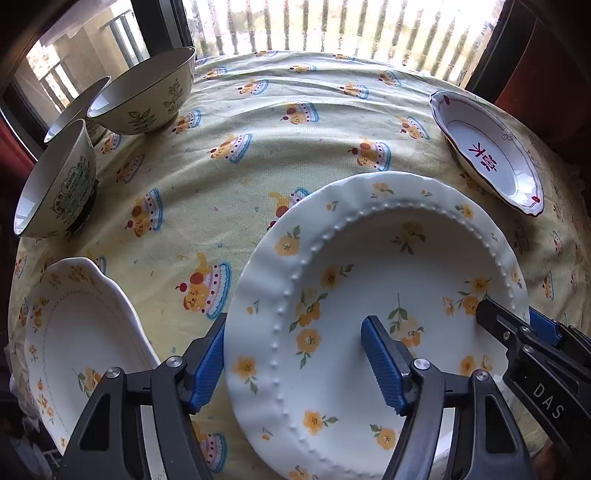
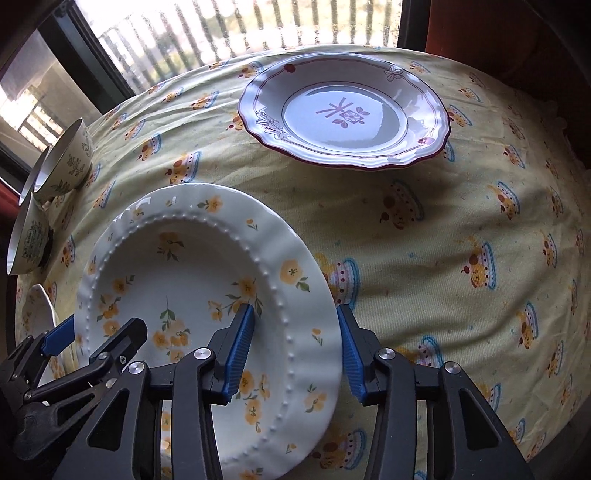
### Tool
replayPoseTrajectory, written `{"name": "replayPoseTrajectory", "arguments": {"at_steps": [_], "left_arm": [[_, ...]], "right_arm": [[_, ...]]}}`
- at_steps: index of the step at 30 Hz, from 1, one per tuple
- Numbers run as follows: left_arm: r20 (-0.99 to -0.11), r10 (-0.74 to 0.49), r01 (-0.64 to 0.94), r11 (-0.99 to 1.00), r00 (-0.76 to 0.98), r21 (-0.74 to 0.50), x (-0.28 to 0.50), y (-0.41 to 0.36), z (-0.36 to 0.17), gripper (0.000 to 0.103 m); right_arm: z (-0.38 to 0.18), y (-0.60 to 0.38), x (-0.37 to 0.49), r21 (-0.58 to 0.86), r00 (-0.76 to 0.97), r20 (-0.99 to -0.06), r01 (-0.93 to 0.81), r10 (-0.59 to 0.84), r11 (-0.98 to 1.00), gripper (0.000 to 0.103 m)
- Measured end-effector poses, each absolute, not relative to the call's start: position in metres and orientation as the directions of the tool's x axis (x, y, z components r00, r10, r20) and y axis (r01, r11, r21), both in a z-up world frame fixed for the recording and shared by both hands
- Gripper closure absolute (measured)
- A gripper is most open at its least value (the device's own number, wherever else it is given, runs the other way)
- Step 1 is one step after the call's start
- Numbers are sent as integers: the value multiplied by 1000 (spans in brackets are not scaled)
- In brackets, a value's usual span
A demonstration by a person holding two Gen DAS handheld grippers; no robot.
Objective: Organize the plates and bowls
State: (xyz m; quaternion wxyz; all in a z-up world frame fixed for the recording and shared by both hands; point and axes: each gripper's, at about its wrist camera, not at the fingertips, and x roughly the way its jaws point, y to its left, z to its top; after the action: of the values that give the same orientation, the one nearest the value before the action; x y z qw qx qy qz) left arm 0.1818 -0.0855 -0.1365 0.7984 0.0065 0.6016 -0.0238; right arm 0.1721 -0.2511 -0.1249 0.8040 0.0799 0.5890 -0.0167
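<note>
A white plate with yellow flowers is held between both grippers, lifted a little above the tablecloth. My left gripper straddles its left rim, one pad under the rim and one pad inside the plate. My right gripper straddles its right rim the same way, and it also shows in the left wrist view. A second yellow-flower plate lies at the near left. A red-rimmed plate lies at the far right. Three bowls stand at the far left.
The table carries a yellow tablecloth with a cake print. A window with bars runs behind the table's far edge. Dark red furniture stands at the right.
</note>
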Motion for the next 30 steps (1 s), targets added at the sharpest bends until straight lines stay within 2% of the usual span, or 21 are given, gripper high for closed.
{"name": "replayPoseTrajectory", "arguments": {"at_steps": [2, 8, 15, 30], "left_arm": [[-960, -21, 45, 999, 279, -9, 181, -87, -137, 29], [-960, -18, 42, 999, 281, -6, 181, -88, -137, 28], [-965, -35, 41, 999, 260, -25, 175, -82, -128, 30], [-929, -137, 104, 989, 343, -108, 150, -38, -77, 30]], "right_arm": [[-125, -250, 172, 103, 307, -950, 121, 61, 987, 55], [-129, -241, 175, 62, 296, -955, 111, 27, 992, 45], [-120, -238, 174, 48, 281, -960, 123, 12, 991, 44], [-72, -204, 145, -10, 353, -933, 180, -74, 984, 44]]}}
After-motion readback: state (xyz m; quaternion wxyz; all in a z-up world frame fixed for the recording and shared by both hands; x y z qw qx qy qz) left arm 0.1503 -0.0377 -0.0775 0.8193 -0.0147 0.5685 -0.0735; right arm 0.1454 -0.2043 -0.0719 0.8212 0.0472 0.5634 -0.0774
